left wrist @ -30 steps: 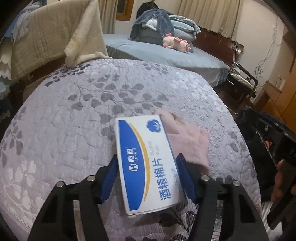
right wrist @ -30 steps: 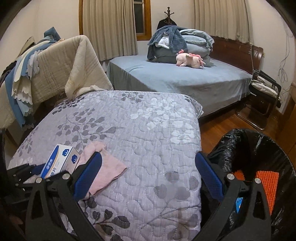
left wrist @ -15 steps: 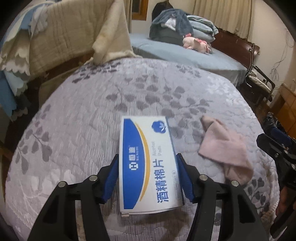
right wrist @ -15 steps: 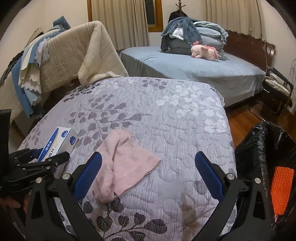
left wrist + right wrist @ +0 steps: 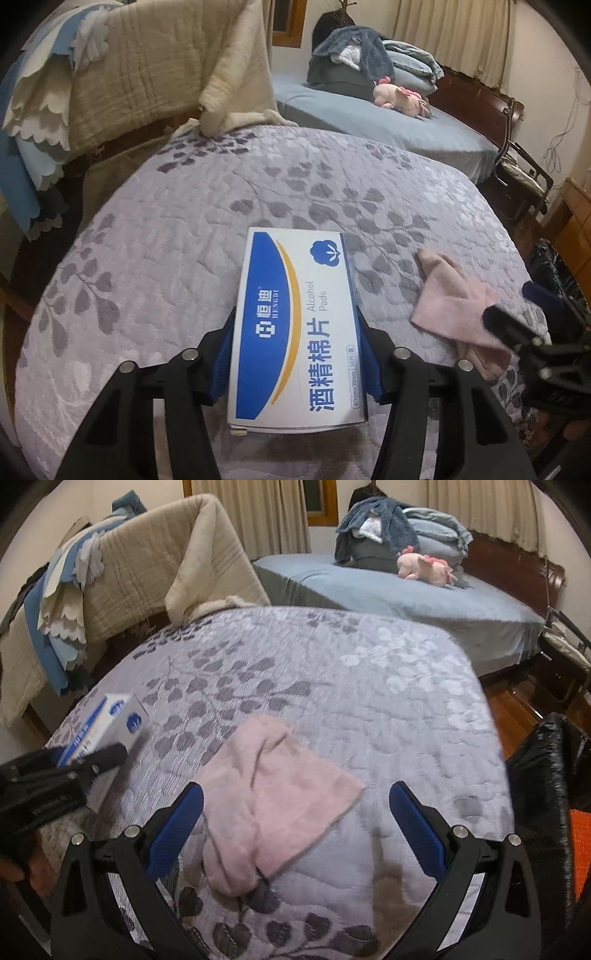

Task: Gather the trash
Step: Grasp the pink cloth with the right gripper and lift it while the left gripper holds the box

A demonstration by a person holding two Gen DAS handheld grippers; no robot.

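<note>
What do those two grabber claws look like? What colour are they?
Both look alike. The left gripper and the right gripper are black plastic forks with two angled arms each, dotted with round silver bolts. Their fingers wear ribbed blue pads on the inside. No cables or sleeves show.

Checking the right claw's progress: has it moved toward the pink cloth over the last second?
Yes. The right claw has shifted left across the quilt, away from the black trash bag; its open jaws now frame the pink cloth.
</note>
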